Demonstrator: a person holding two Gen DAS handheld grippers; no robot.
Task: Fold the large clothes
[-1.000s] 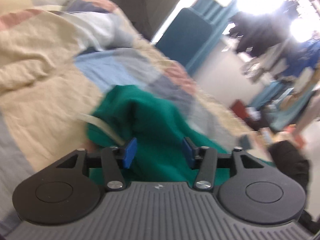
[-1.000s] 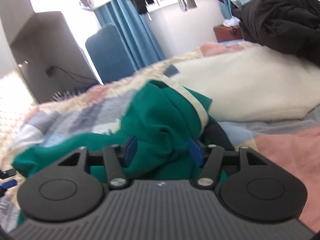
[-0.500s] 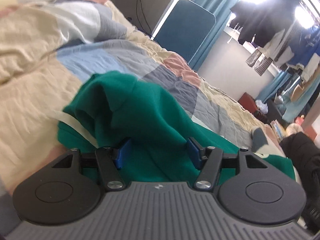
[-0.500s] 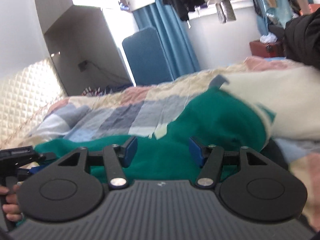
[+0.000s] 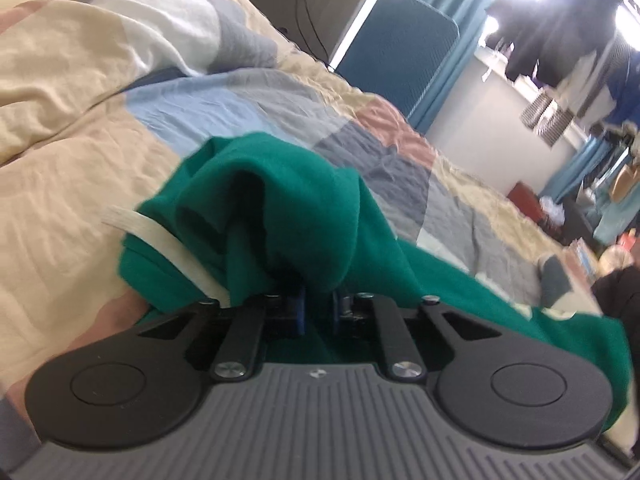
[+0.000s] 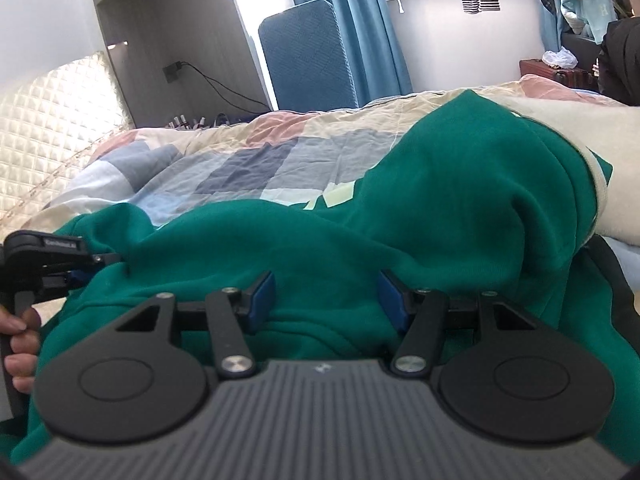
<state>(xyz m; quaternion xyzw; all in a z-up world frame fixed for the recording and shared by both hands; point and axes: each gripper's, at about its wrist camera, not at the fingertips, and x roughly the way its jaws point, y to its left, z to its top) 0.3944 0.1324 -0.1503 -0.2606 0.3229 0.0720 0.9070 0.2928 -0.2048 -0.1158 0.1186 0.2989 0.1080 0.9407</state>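
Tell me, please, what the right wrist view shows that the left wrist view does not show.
Only the right wrist view shows the right gripper, open over the cloth, the person's fingers on the left gripper's handle, the quilted headboard and the wall socket with its cable.

Only the left wrist view shows the left gripper from behind: its jaws have just been closing and now pinch a fold of the green garment.

Both show the green garment, its cream band, the patchwork bedspread, the blue chair and the hanging clothes.

Open patchwork quilt (image 5: pixel 248 108) lies beyond the bunched green garment (image 6: pixel 440 208) — a cream blanket (image 6: pixel 580 132) blocks its right side.
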